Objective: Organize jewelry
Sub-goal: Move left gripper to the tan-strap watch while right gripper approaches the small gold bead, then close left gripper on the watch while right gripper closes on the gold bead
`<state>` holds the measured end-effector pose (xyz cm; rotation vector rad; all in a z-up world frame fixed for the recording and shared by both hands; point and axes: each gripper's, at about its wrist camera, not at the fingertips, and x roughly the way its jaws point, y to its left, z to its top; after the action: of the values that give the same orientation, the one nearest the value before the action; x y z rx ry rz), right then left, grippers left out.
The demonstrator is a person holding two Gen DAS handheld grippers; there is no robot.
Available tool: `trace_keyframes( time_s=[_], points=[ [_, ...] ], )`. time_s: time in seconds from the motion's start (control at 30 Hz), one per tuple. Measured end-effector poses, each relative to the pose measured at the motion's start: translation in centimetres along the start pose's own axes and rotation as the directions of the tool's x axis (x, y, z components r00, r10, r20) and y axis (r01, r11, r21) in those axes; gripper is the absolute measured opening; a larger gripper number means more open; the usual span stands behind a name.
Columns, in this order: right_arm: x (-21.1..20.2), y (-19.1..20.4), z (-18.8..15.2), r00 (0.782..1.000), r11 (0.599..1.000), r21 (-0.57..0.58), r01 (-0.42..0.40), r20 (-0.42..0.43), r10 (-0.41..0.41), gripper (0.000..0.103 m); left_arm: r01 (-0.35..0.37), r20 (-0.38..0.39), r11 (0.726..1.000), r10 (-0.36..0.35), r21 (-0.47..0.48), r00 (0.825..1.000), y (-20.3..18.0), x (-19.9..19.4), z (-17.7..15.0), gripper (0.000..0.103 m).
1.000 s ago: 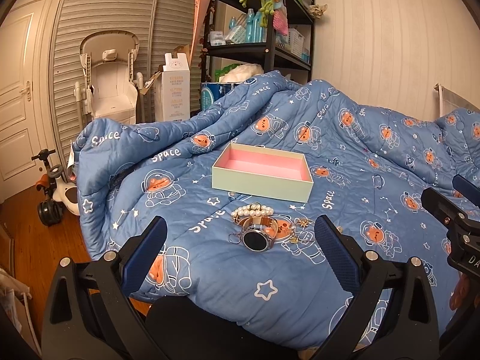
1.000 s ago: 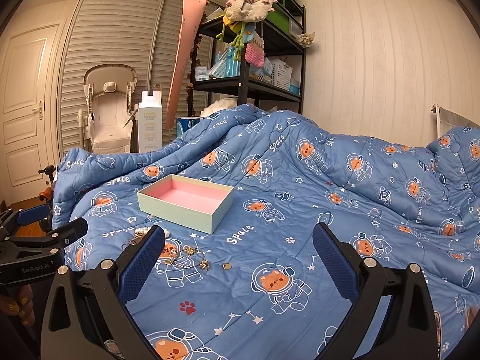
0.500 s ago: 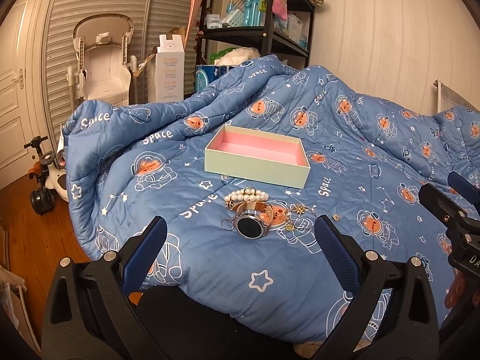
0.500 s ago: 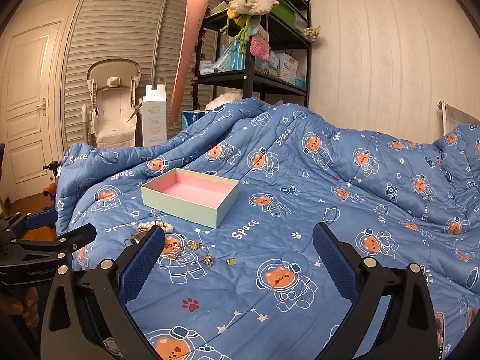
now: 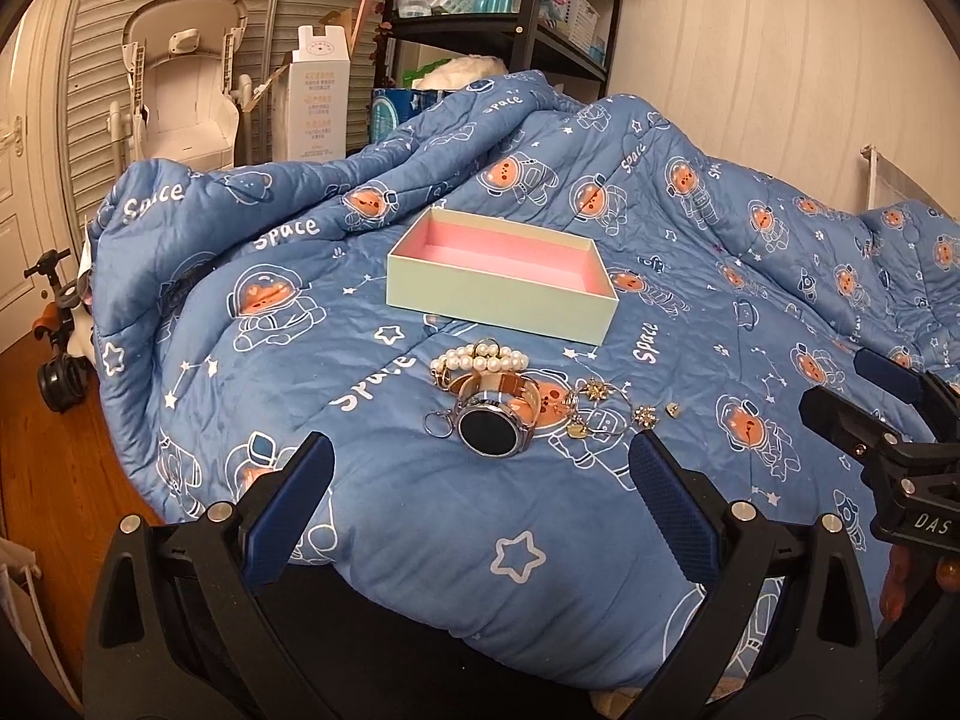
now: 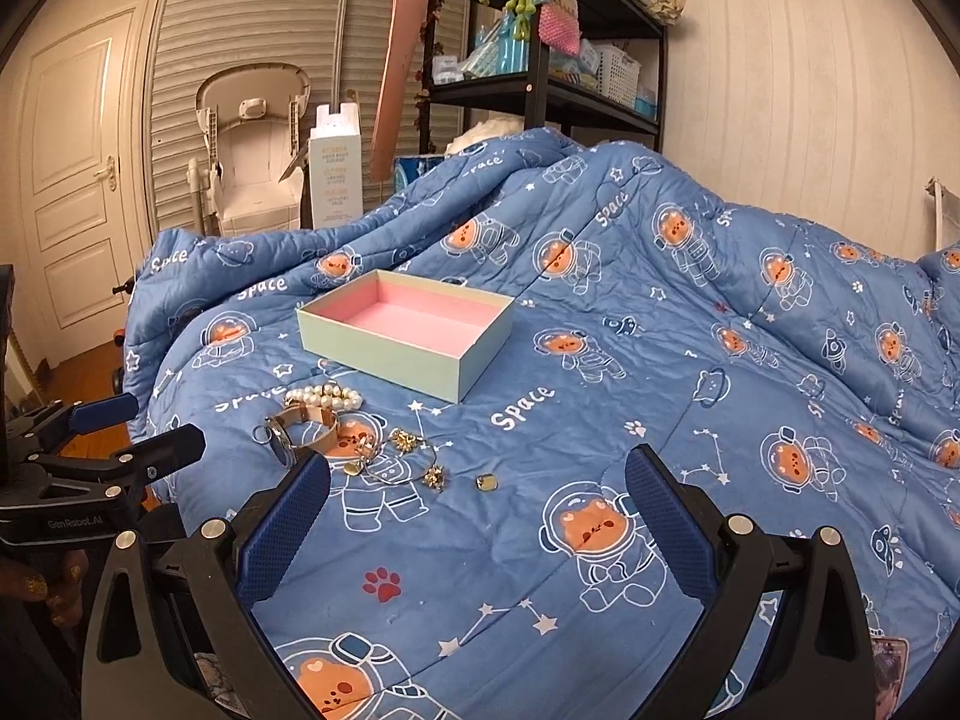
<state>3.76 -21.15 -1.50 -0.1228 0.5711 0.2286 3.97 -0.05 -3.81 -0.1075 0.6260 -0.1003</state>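
An open mint-green box with a pink lining (image 5: 501,276) (image 6: 408,330) lies empty on the blue space-print quilt. In front of it sits a small heap of jewelry: a pearl bracelet (image 5: 480,359) (image 6: 324,397), a watch with a dark round face (image 5: 489,429) (image 6: 282,441), a small ring (image 5: 438,423), gold star earrings and a thin chain (image 5: 600,405) (image 6: 414,462), and a small gold stud (image 6: 487,482). My left gripper (image 5: 480,504) is open and empty just short of the watch. My right gripper (image 6: 477,516) is open and empty, right of the heap.
The quilt (image 6: 690,396) covers the whole bed and drops off at the left edge to a wooden floor (image 5: 36,456). Behind the bed stand a black shelf unit (image 6: 540,60), a white tall carton (image 6: 335,174) and a high chair (image 6: 252,150).
Both grippers have moved forward and lower toward the jewelry heap, which now looks larger and closer. Both stay open. Nothing on the quilt has moved.
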Motion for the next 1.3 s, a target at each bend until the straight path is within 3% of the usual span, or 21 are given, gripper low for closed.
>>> trace_keyframes(
  time_s=[0.3,0.53,0.73,1.0,1.13,1.3],
  points=[
    [4.8,-1.4,0.3,0.987,0.997,-0.007,-0.082,-0.141,0.080,0.096,0.019,-0.050,0.997,-0.016,0.074,0.999,0.0,3.7,0.9,0.093],
    [8.0,-2.1,0.2,0.967,0.991,-0.040,-0.125,-0.228,0.113,0.075,0.059,-0.087,0.993,-0.051,0.098,0.995,0.1,6.6,1.5,0.080],
    [10.0,-3.0,-0.2,0.947,0.987,-0.043,-0.153,-0.293,0.134,0.058,0.089,-0.103,0.987,-0.076,0.132,0.992,-0.3,8.3,1.8,0.076],
    [11.2,-3.5,-0.6,0.936,0.986,-0.029,-0.162,-0.321,0.144,0.056,0.120,-0.131,0.975,-0.097,0.185,0.987,-0.7,10.3,2.0,0.075],
    [11.8,-3.7,-0.9,0.929,0.986,-0.016,-0.168,-0.338,0.153,0.055,0.147,-0.176,0.966,-0.110,0.212,0.978,-1.3,11.3,1.7,0.061],
    [12.4,-3.6,-1.0,0.922,0.983,-0.023,-0.184,-0.350,0.165,0.049,0.140,-0.178,0.971,-0.106,0.193,0.978,-1.4,11.1,1.2,0.059]
  ],
)
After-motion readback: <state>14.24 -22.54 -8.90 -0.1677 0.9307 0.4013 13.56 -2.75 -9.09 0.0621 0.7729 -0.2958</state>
